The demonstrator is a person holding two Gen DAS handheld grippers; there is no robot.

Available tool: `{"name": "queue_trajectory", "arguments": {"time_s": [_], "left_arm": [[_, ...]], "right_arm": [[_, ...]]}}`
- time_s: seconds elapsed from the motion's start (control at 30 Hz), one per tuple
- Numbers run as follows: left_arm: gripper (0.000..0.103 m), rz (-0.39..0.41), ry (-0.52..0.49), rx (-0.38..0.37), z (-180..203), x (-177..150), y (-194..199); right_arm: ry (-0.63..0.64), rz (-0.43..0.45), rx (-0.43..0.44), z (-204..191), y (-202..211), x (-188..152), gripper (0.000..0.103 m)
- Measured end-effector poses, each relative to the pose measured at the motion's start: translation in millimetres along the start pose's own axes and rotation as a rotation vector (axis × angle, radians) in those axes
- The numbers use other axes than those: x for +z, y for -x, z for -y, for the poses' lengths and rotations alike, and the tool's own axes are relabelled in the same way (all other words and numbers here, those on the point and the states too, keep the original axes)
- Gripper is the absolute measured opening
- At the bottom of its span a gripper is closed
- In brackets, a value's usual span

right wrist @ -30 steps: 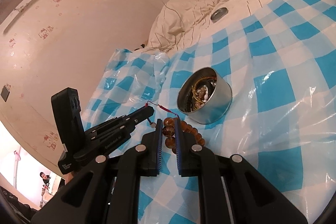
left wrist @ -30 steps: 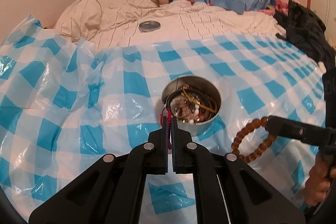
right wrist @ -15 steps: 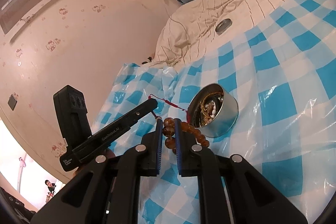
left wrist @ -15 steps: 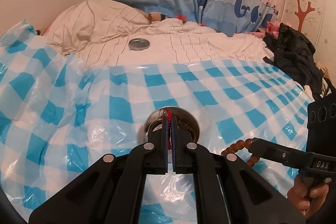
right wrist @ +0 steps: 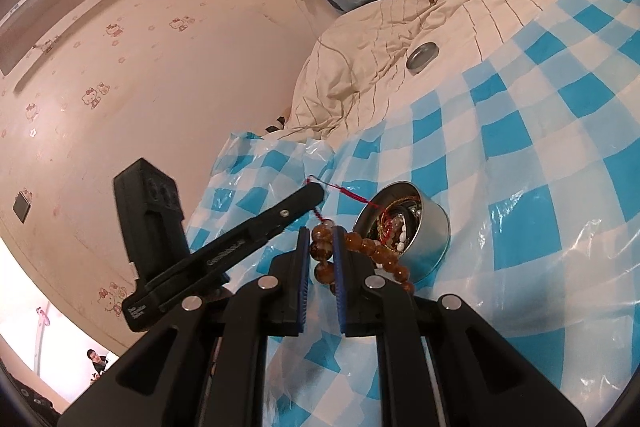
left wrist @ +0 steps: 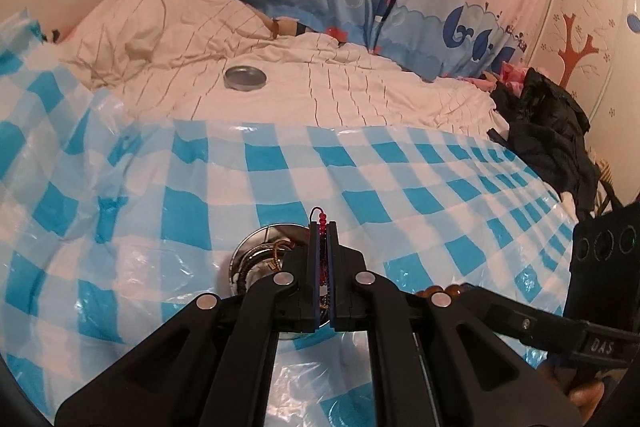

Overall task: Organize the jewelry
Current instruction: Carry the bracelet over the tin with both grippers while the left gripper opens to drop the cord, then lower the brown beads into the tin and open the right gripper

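One thin red beaded cord (left wrist: 321, 223) is clamped in the left gripper (left wrist: 322, 231). One amber round-bead bracelet (right wrist: 322, 251) is clamped in the right gripper (right wrist: 322, 233). One round metal tin (right wrist: 428, 239) is seen below.

The left hand-held gripper (left wrist: 323, 227) pinches a red beaded string (left wrist: 321, 217). A jewelry-filled tin (left wrist: 256, 257) sits just behind it on the checkered sheet (left wrist: 280, 167).

**Little legible lettering**

In the left wrist view, the black arm of the right gripper (left wrist: 432, 297) carries pale embossed letters reading "DAS"; further characters are cut off. In the right wrist view, the left gripper (right wrist: 318, 191) bears a line of raised lettering along its side and a small label near its base, both too blurred to read.
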State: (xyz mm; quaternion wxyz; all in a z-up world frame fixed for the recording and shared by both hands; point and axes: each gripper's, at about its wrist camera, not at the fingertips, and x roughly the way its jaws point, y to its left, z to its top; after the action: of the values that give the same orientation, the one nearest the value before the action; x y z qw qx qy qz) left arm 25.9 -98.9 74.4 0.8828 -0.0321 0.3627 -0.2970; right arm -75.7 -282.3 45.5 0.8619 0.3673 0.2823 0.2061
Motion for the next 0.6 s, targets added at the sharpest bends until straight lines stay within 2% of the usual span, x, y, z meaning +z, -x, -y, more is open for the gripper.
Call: {"name": "queue_trajectory", "arguments": {"time_s": [0.2,0.33,0.4,0.47,0.53,0.6], "left_arm": [[0.002,-0.044,0.035,-0.013,-3,-3,-22],[0.006,-0.128,0.081,0.045,-14,-12,-47],[0.013,-0.139,0.101,0.062,-19,-13,-49],[0.029,-0.125,0.109,0.077,-23,-12,-45],[0.040,-0.112,0.113,0.085,-26,-12,-40],[0.044,-0.105,0.123,0.092,-30,-11,-35]], "right_arm": [[-0.004,0.005,0.003,1,-1,1,0.012],[0.001,0.003,0.004,-1,-5,5,0.012],[0.005,0.003,0.004,-2,-7,7,0.012],[0.005,0.001,0.006,-3,-9,10,0.012],[0.005,-0.002,0.008,-4,-12,11,0.012],[0.004,-0.007,0.012,-5,-16,13,0.012]]}}
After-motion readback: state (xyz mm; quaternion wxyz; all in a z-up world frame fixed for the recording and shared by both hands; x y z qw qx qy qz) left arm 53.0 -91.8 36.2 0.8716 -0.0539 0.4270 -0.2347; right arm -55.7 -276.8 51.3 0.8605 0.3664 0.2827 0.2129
